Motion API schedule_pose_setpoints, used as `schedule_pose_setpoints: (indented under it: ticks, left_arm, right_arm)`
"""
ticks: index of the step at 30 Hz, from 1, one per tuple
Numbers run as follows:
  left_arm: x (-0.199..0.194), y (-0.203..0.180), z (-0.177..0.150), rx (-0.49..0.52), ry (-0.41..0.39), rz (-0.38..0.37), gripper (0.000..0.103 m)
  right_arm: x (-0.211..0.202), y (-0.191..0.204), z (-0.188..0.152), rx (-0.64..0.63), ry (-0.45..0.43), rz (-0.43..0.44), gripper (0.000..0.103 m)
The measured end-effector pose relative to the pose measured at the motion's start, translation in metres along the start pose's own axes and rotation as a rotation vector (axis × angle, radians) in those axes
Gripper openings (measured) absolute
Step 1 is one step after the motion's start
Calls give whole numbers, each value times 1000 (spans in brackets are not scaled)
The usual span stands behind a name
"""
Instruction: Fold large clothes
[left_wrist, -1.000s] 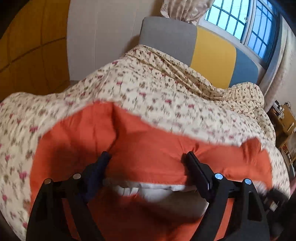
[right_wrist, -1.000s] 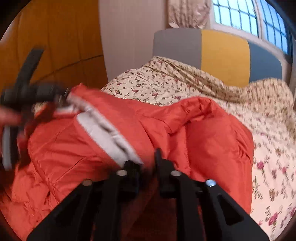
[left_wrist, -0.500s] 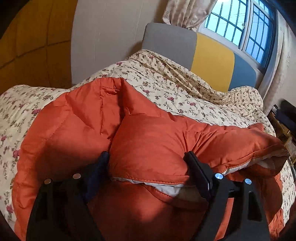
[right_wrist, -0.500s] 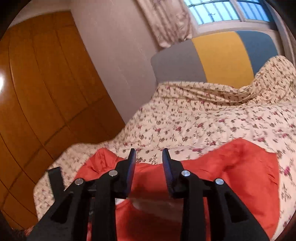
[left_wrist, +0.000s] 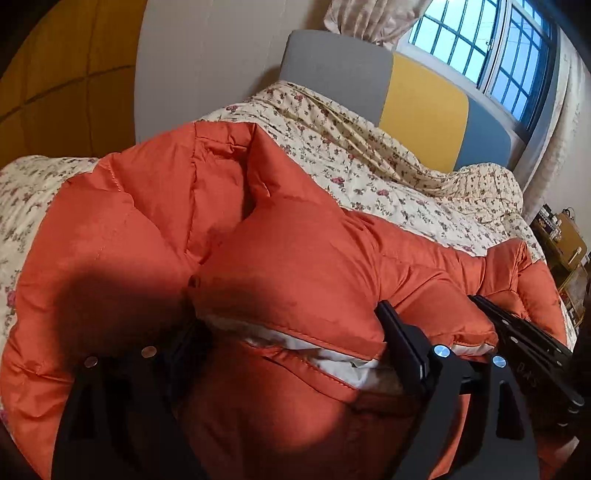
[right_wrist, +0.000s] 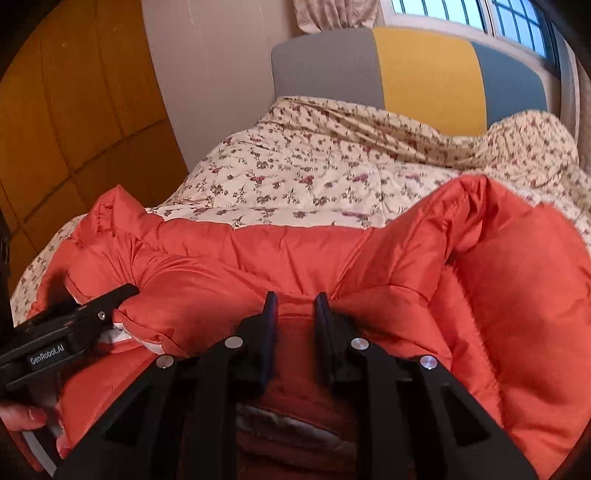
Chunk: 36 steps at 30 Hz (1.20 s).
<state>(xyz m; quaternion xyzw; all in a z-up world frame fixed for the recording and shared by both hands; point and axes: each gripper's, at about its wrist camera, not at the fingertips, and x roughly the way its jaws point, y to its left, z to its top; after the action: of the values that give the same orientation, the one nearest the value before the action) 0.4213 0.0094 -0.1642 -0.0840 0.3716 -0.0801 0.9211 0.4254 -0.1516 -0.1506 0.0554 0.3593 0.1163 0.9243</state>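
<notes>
Left tool (left_wrist: 288, 332) spread wide, clamping a thick fold of jacket (left_wrist: 295, 258) on bed (right_wrist: 314, 177); right tool (right_wrist: 293, 306) closing on jacket edge beside it. Mid-fold; next needs both grips firm.

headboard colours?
Headboard: three panels, grey, yellow, blue from left to right. Right wrist view shows it best.

Bed (right_wrist: 424, 74) under floral quilt (right_wrist: 314, 177), puffy orange jacket (left_wrist: 295, 258) spread across it.
</notes>
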Motion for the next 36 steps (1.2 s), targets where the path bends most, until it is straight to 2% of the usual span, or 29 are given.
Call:
schedule_pose_setpoints:
  ticks: [6,7,9,10,11,12,13,15,16,17,19,21,26,28,29,33,36]
  left_arm:
    - [-15,-5,7,-32,23,34,90]
    - [-27,-7,13,-58,7,38,90]
    - [-49,-10,23,-81,-80,37,91]
    - [-56,-14,29,-83,-114,42,94]
    - [-59,-20,38,-68,-145,43,95]
    - [-55,-26,44,-39,-143,48,95]
    - [-46,-33,49,2,-124,63,95]
    - [-17,-41,49,95,-38,114,95]
    - [-1,-39,44,122,13,156,95]
    - [7,-33,39,124,31,161,95]
    - [8,-13,22,43,-34,73,95]
    - [13,-3,16,6,-17,41,95]
    - [14,-1,13,0,-1,39,95]
    - [13,0,13,-7,-1,38,95]
    - [11,0,11,-11,-2,38,95]
    - [5,2,7,-32,-10,21,95]
    - [1,2,5,-36,-18,16,95]
  right_arm:
    - [0,-3,-1,-1,-12,-4,19]
    - [-1,-1,-1,-7,-15,-11,20]
    - [-1,1,-3,-20,-21,-25,20]
    - [-1,2,-3,-23,-24,-27,20]
    - [-1,2,-3,-23,-25,-27,20]
    - [-2,2,-3,-23,-26,-27,20]
    - [-2,3,-3,-23,-27,-27,21]
    - [-3,5,-4,-25,-28,-29,21]
    - [-3,5,-4,-25,-29,-29,21]
    - [-4,5,-4,-27,-30,-28,21]
    - [-4,7,-5,-34,-37,-30,21]
    - [-4,8,-6,-40,-38,-34,21]
    - [-8,5,-3,-24,-30,-10,21]
    - [-26,-2,-3,18,-46,13,29]
    - [-35,-5,-4,32,-51,17,29]
    - [-60,-21,-14,59,-54,-19,26]
    - [-54,-33,-21,67,-32,-50,25]
